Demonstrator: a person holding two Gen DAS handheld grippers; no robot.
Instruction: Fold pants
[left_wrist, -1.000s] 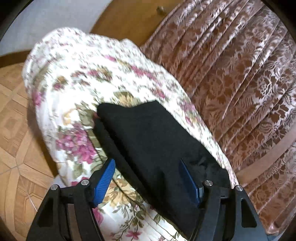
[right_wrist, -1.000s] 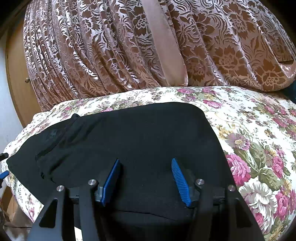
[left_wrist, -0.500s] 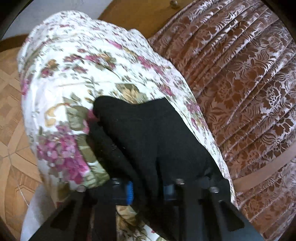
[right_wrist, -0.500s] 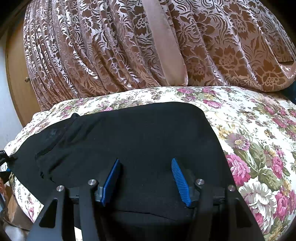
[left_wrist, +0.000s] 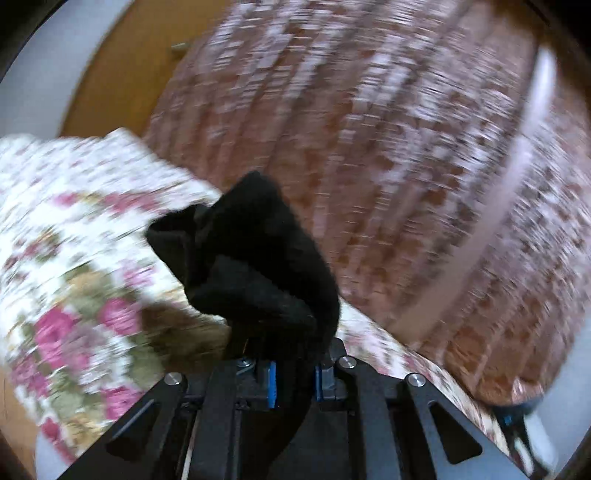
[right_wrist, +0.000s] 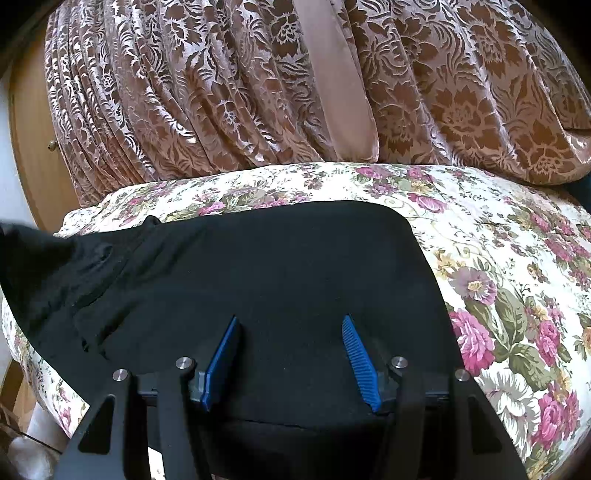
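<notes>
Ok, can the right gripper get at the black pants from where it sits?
Probably yes: the right gripper is open directly over the black pants, nothing lying between them on the floral bedspread.

Left wrist view smeared by motion blur; right sharp, evenly lit

A bedroom — floral bedspread (right_wrist: 498, 236), patterned curtains (right_wrist: 229, 92).

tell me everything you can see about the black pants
The black pants are plain, soft, matte knit-looking fabric, spread mostly flat on the floral bedspread. One end is bunched and lifted off the bed, pinched in the left gripper, whose jaws have just been closing on it. The right gripper hangs open over the near part; contact can't be told.
</notes>
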